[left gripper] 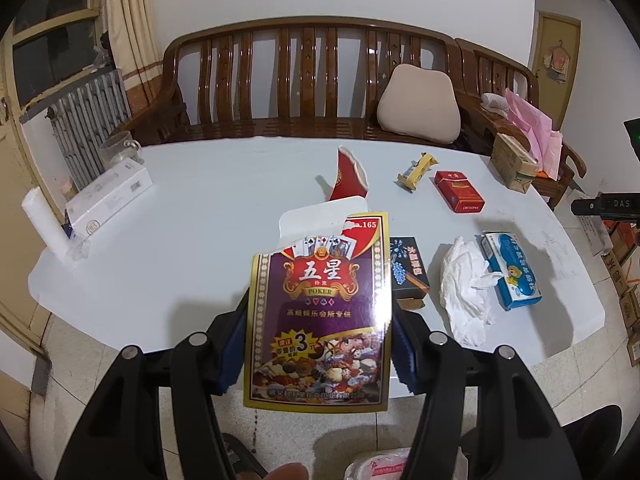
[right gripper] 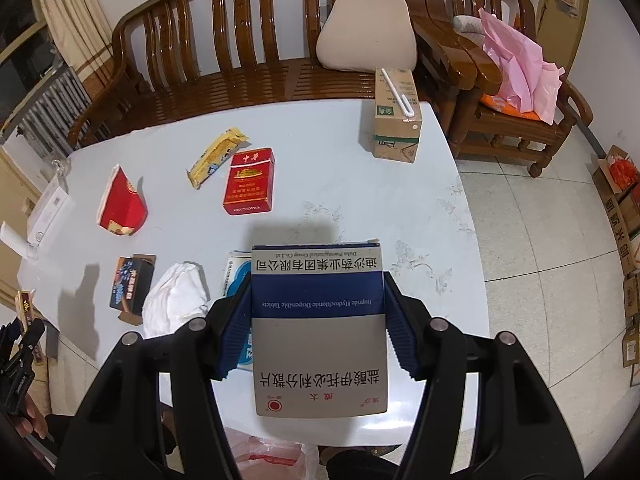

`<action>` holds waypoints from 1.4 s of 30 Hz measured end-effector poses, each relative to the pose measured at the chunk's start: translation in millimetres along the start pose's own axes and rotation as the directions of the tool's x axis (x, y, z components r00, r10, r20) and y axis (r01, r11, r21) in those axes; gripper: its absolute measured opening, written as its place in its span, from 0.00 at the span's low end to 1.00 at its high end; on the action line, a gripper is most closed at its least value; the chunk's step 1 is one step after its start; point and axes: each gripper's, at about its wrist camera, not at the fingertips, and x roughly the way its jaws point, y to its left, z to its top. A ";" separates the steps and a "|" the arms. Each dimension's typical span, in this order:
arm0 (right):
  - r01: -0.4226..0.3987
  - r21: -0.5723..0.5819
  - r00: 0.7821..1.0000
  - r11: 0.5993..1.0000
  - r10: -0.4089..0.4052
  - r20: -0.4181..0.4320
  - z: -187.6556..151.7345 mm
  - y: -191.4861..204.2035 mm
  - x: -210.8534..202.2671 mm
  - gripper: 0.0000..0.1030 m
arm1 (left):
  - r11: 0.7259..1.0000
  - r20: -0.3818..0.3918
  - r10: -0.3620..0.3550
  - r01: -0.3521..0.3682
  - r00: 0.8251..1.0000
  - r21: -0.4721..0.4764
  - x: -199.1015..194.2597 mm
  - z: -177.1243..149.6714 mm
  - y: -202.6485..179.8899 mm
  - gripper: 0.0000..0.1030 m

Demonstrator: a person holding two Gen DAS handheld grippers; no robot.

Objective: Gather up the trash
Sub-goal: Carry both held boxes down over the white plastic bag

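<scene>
The left gripper (left gripper: 318, 320) has its jaws clamped on the two long edges of a purple poker card box (left gripper: 320, 312), whose torn top flap stands open; the box is held above the near edge of the white worktop (left gripper: 200, 208). The right gripper (right gripper: 318, 320) likewise pinches a blue-and-grey medicine box (right gripper: 318, 332) flat between its jaws, over the near right part of the worktop. Just beyond lie a crumpled white tissue (right gripper: 176, 296), a blue tissue pack (left gripper: 510, 270) and a small black box (right gripper: 132, 284). Farther off sit a torn red paper cup (right gripper: 122, 204), a yellow wrapper (right gripper: 216, 156), a red cigarette pack (right gripper: 249, 182) and, at the far right corner, a drink carton (right gripper: 396, 114) with its straw. A wooden bench (right gripper: 224, 40) with a beige cushion (right gripper: 366, 32) stands behind. Both grippers point forward and slightly down, level with each other.
</scene>
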 end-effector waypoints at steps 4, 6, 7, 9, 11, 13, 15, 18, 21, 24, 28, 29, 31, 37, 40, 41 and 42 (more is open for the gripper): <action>-0.006 -0.008 1.000 1.000 0.006 0.027 -6.7 2.4 -19.2 0.57 | 1.000 0.024 0.006 -0.006 1.000 0.008 -17.2 -0.2 -5.7 0.56; -0.014 -0.011 0.999 1.000 0.015 0.041 -11.9 4.0 -31.0 0.57 | 1.000 0.039 0.007 -0.008 0.999 0.017 -29.3 -0.9 -9.6 0.56; -0.017 -0.019 0.999 1.000 0.018 0.049 -16.3 6.2 -38.2 0.57 | 1.000 0.042 0.006 -0.007 0.999 0.021 -33.5 -1.7 -11.1 0.56; -0.026 -0.032 0.998 0.999 0.027 0.060 -23.8 9.3 -48.0 0.57 | 1.000 0.047 0.003 -0.005 0.999 0.029 -43.8 -4.4 -15.1 0.56; -0.035 -0.051 0.996 0.998 0.039 0.075 -34.6 15.1 -61.2 0.57 | 0.999 0.049 0.002 -0.004 0.999 0.039 -51.9 -8.2 -19.0 0.56; -0.045 -0.068 0.995 0.997 0.050 0.087 -43.9 20.1 -72.2 0.57 | 0.999 0.050 -0.006 0.003 0.999 0.048 -60.9 -14.2 -24.6 0.56; -0.051 -0.092 0.994 0.994 0.060 0.095 -57.5 27.5 -85.5 0.57 | 0.998 0.052 -0.011 0.007 0.999 0.061 -69.6 -22.0 -31.4 0.56; -0.068 -0.117 0.991 0.991 0.081 0.108 -73.9 37.4 -101.9 0.57 | 0.997 0.051 -0.028 0.024 0.998 0.067 -78.8 -32.4 -38.5 0.56; -0.076 -0.140 0.989 0.987 0.093 0.118 -90.7 46.9 -115.4 0.57 | 0.996 0.050 -0.040 0.036 0.998 0.080 -85.0 -43.1 -46.0 0.56; -0.081 -0.161 0.986 0.984 0.102 0.130 -107.4 54.9 -127.5 0.57 | 0.995 0.056 -0.048 0.042 0.997 0.095 -94.7 -57.0 -53.5 0.56; -0.086 -0.190 0.984 0.978 0.113 0.138 -128.6 65.0 -141.0 0.57 | 0.993 0.042 -0.072 0.067 0.997 0.101 -102.7 -74.0 -60.4 0.56; -0.088 -0.200 0.984 0.976 0.116 0.136 -135.1 68.5 -143.6 0.57 | 0.991 0.036 -0.076 0.072 0.996 0.109 -104.7 -80.6 -63.1 0.56; -0.090 -0.214 0.984 0.973 0.120 0.131 -145.5 73.5 -146.2 0.57 | 0.989 0.023 -0.085 0.082 0.996 0.119 -106.3 -90.5 -67.4 0.56; -0.111 -0.245 0.985 0.963 0.140 0.103 -182.7 90.7 -145.5 0.57 | 0.984 -0.050 -0.105 0.111 0.993 0.139 -100.1 -126.5 -77.8 0.56; -0.124 -0.265 0.987 0.956 0.146 0.066 -203.9 102.3 -135.4 0.57 | 0.980 -0.121 -0.125 0.142 0.985 0.139 -86.7 -150.6 -84.3 0.56; -0.127 -0.267 0.988 0.955 0.147 0.056 -208.8 104.5 -131.8 0.57 | 0.979 -0.138 -0.130 0.149 0.982 0.139 -82.5 -156.4 -85.9 0.56; -0.132 -0.268 0.988 0.954 0.148 0.040 -216.1 107.0 -125.9 0.57 | 0.978 -0.158 -0.135 0.157 0.978 0.139 -77.7 -164.7 -87.6 0.56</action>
